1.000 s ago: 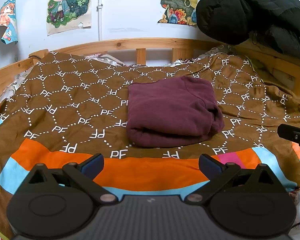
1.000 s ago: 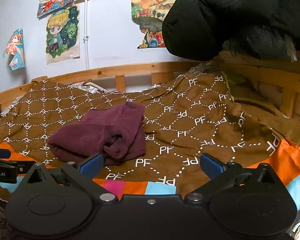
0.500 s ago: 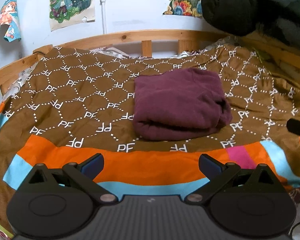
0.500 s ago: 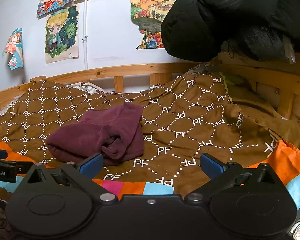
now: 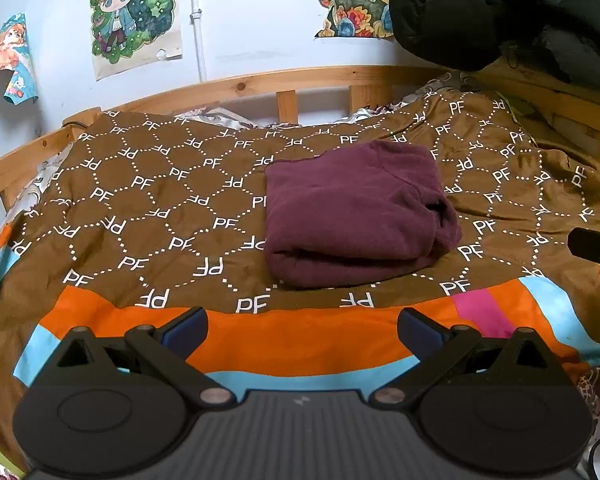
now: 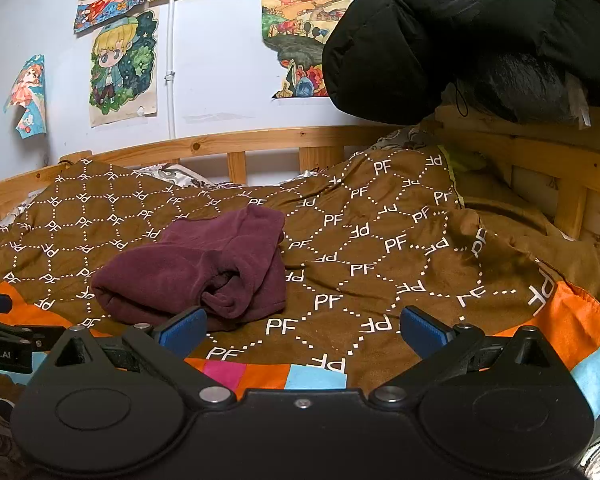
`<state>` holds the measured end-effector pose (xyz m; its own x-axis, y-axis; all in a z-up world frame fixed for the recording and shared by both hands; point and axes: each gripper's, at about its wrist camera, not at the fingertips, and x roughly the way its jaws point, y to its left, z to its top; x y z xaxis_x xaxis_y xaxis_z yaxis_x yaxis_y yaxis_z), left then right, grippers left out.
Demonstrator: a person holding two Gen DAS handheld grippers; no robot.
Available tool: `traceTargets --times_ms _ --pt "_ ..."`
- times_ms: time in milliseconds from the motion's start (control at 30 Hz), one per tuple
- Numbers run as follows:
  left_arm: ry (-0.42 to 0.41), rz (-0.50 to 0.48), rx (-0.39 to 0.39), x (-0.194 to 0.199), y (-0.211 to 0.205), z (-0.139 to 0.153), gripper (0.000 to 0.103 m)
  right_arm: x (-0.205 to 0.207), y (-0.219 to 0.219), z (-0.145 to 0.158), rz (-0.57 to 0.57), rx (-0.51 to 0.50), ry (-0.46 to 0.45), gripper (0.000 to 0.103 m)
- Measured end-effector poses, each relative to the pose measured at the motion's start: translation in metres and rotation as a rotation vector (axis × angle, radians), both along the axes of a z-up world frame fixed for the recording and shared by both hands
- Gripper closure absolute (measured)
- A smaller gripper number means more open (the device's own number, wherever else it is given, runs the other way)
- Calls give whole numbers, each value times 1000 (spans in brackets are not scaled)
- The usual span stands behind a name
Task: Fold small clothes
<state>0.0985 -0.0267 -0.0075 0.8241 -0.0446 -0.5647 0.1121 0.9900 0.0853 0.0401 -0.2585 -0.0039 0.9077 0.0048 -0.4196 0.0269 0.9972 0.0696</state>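
A maroon fleece garment (image 5: pixel 356 212) lies folded into a thick bundle on the brown patterned bedspread (image 5: pixel 140 200). It also shows in the right wrist view (image 6: pixel 204 268), left of centre. My left gripper (image 5: pixel 302 330) is open and empty, held back over the orange stripe in front of the garment. My right gripper (image 6: pixel 302 326) is open and empty, just in front of and to the right of the garment. Neither touches the cloth.
A wooden bed rail (image 5: pixel 292 80) runs along the back and right side. A black padded jacket (image 6: pixel 460 32) hangs over the right rail. Posters (image 5: pixel 136 16) hang on the white wall. The right gripper's tip (image 5: pixel 596 246) shows at the left view's right edge.
My left gripper has drawn back and tilted up, so the garment sits further off in its view. My right gripper has barely shifted. The garment has not moved.
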Motion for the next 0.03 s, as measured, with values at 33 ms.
traceTargets --times_ms 33 --pt "2 1 0 0 0 0 0 0 0 0 0 0 0 1"
